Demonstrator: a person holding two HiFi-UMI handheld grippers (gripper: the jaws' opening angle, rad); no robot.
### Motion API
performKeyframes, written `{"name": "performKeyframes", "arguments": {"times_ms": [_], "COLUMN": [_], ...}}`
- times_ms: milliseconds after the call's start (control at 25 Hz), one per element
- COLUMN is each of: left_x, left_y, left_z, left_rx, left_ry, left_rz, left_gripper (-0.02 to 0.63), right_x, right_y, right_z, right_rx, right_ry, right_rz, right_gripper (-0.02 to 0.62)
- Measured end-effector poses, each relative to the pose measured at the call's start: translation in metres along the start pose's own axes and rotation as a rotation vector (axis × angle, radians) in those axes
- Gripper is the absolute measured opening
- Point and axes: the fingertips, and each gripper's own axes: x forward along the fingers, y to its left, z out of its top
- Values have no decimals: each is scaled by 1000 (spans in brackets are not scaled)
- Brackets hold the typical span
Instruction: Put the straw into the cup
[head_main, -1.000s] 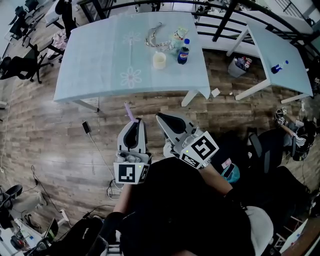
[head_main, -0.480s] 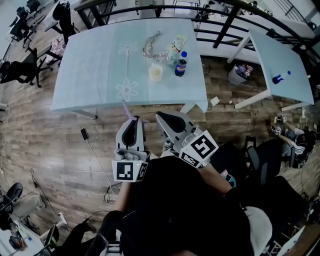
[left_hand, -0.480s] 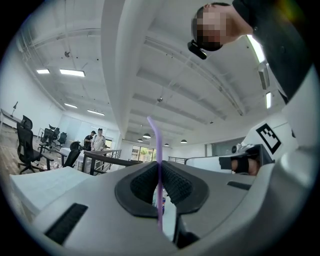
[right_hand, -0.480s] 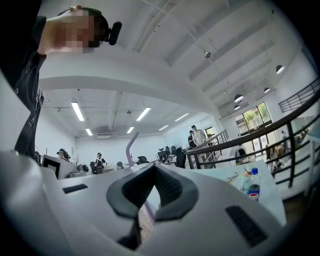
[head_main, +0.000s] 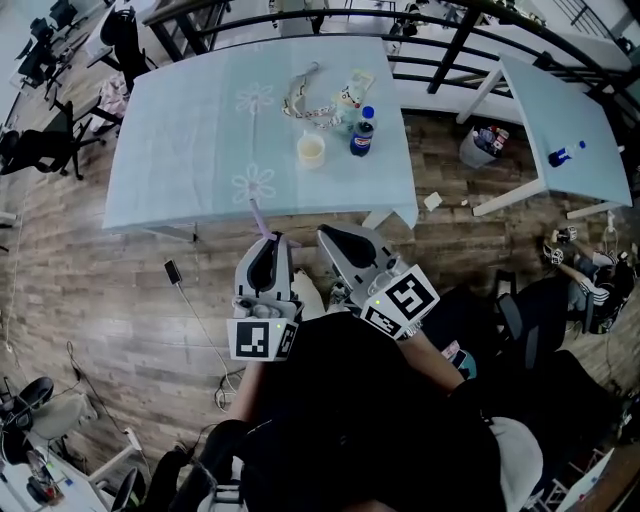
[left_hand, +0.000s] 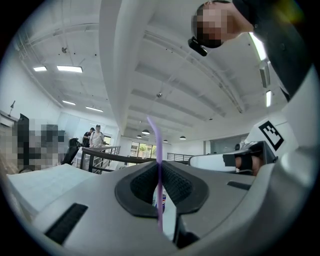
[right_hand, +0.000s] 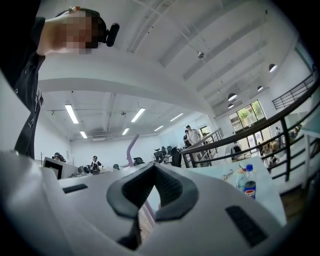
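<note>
A pale cup (head_main: 311, 149) stands on the light blue table (head_main: 180, 130), beside a dark cola bottle (head_main: 362, 131). Well short of the table's near edge, over the wood floor, my left gripper (head_main: 272, 240) is shut on a purple straw (head_main: 258, 215) that sticks up past its tips. In the left gripper view the straw (left_hand: 158, 165) runs upright between the closed pads of that gripper (left_hand: 160, 200). My right gripper (head_main: 322, 232) is beside it, shut with nothing in it. The right gripper view shows that gripper (right_hand: 153, 172), the straw (right_hand: 131, 145) and the bottle (right_hand: 248, 186).
Crumpled wrappers and a strap (head_main: 310, 85) lie behind the cup. A second table (head_main: 560, 110) with a small blue bottle (head_main: 563, 155) stands to the right, with a bin (head_main: 480, 145) between the tables. Office chairs (head_main: 45, 140) are at the left, a black railing at the back.
The head view has shifted a little, so the table sits slightly higher and more to the left. Both grippers keep the same pose, and the straw stays in the left one.
</note>
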Motion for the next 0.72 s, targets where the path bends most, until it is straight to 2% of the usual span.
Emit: {"name": "performKeyframes", "arguments": {"times_ms": [320,520,720], "left_x": [42,85,127], "left_y": [24,47,78], "left_z": [-17,-18,-24], "left_rx": [-22,-18,-35], "left_ry": [18,26,54], "left_rz": [-50,-113,-142], "left_gripper": [29,29,29], "right_x": [24,58,96], "right_y": [-29,-54,-81], "right_z": [-15,-12,-6], "right_rx": [16,26,41], "right_ry": [44,49,55], "right_rz": [-62,-103,-153], "right_gripper": [9,9,9]}}
